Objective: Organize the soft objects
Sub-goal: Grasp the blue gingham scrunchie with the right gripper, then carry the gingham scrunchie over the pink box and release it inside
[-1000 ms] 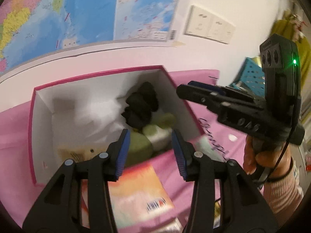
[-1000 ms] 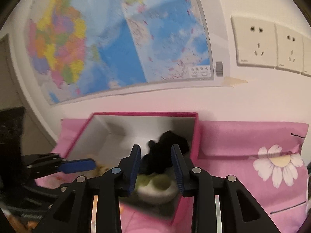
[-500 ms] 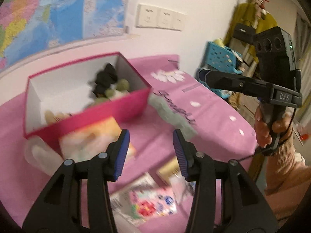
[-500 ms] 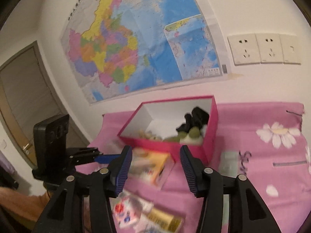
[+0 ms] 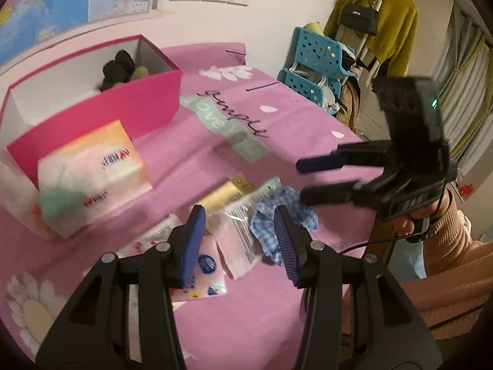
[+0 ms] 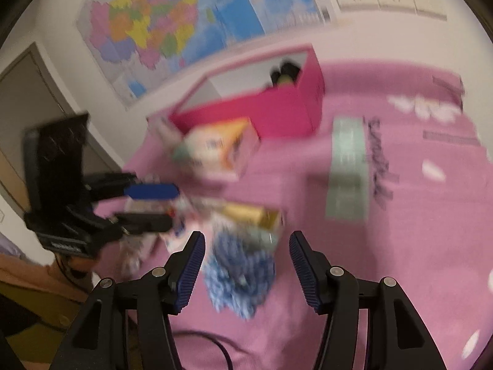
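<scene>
Scrunchie [image 6: 238,273], blue check, just ahead btwn right gripper [image 6: 246,266] jaws, just opened wider, nothing gripped.

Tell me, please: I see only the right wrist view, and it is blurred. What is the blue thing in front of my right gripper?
Observer: The left wrist view shows it sharply. It is a crumpled blue-and-white checked cloth lying on the pink bedspread, beside a clear packet.
Operator: Does my right gripper hold it?
Observer: No. The right gripper has just been opening its jaws. From the left view, its fingers reach over the cloth's edge with nothing pinched between them.
Operator: And the left gripper?
Observer: The left gripper shows its jaws apart in its own view, with nothing pinched. The clear packet lies beyond them.
</scene>
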A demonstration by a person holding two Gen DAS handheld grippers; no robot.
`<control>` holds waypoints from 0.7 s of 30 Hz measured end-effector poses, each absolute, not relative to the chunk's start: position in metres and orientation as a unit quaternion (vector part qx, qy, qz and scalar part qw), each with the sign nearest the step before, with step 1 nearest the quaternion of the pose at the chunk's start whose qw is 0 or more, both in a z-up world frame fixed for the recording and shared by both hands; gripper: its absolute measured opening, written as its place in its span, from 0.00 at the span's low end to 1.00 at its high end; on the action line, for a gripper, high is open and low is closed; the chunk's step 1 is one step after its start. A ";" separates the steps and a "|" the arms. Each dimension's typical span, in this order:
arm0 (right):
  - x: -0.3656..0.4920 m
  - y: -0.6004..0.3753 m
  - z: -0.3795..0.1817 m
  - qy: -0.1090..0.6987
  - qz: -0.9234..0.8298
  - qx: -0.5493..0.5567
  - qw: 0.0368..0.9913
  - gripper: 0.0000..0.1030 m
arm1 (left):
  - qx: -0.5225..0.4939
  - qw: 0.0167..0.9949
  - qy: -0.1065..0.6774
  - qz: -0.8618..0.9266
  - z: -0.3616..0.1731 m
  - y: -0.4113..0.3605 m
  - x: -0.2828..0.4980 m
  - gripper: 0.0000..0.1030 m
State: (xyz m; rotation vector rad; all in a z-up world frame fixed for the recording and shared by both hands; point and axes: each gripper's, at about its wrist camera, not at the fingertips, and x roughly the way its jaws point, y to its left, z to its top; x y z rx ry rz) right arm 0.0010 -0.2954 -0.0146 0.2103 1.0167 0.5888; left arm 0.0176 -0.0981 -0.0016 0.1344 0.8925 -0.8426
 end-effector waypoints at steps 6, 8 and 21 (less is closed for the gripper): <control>-0.009 -0.294 -0.039 0.501 0.278 0.117 0.811 0.57 | 0.072 0.801 0.435 -0.405 -0.014 -0.107 0.009 0.47; -0.011 -0.296 -0.040 0.494 0.280 0.125 0.813 0.49 | 0.081 0.796 0.439 -0.409 -0.018 -0.113 0.006 0.47; -0.025 -0.294 -0.010 0.449 0.291 0.129 0.835 0.09 | 0.077 0.764 0.474 -0.431 -0.041 -0.130 0.004 0.47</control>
